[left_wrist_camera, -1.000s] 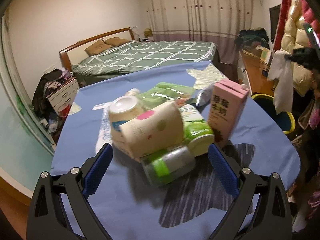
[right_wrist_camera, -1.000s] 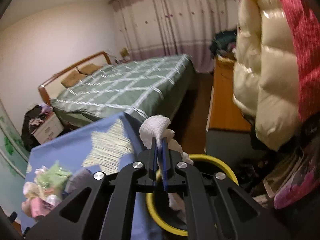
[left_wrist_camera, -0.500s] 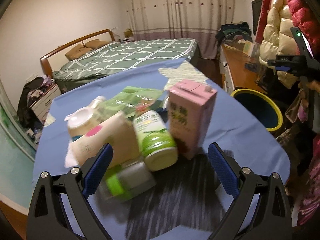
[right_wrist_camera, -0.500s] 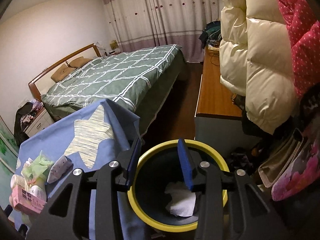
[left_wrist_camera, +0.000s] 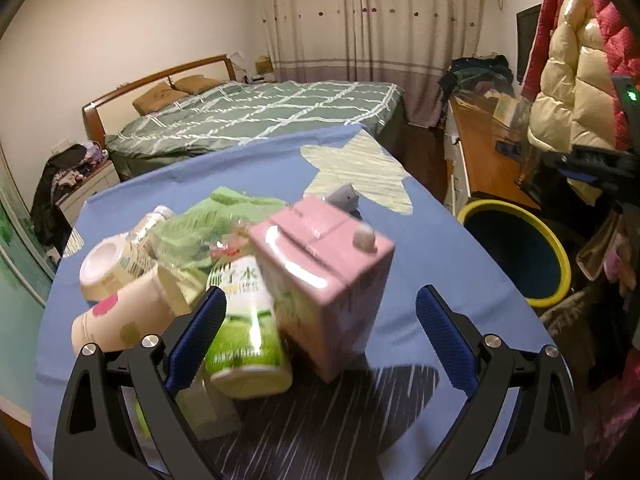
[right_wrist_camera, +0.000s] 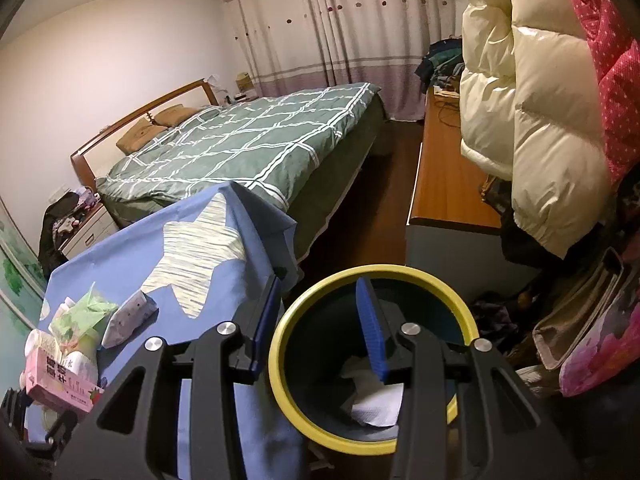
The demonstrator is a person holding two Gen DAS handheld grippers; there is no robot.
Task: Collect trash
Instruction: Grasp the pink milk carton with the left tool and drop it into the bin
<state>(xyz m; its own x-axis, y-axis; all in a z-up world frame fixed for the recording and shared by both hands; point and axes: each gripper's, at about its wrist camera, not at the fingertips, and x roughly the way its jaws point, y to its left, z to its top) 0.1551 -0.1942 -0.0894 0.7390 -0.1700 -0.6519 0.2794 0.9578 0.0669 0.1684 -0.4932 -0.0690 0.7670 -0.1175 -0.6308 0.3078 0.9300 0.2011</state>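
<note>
Biggest thing first: blue star-print cloth [left_wrist_camera: 420,240] over the table, spreading out ahead of the L jaws and off to the left of the R jaws. Next, yellow-rimmed bin [right_wrist_camera: 280,344] on the floor directly under and ahead of the R jaws; in the L view it sits well out past the right jaw.

Trash pile, all ahead of the L jaws: pink milk carton [left_wrist_camera: 320,292] upright btwn the jaws but nearer the left one, not touched. Green-label bottle [left_wrist_camera: 248,344] lying on its side just inside the left jaw. Paper cup w/ pink dot [left_wrist_camera: 116,320] outside the left jaw. Green wrapper [left_wrist_camera: 200,236] beyond the carton, small grey pouch [left_wrist_camera: 344,198] further still.

Changes: a sec ago the right gripper [right_wrist_camera: 320,312] was clamped on a white tissue above the bin. Jaws have just been opening and now stand partly apart w/ nothing btwn them; tissue [right_wrist_camera: 376,400] lies at the bin bottom, below the right jaw. So one item is delivered.

Meanwhile the left gripper [left_wrist_camera: 320,320] has slid across the pile – it was centred on cup and bottle, now the carton is framed. Jaws wide, empty.

Judgement: carton looks like the next pick; L needs to advance and close. R is free. Most of the pile still to go.
</note>
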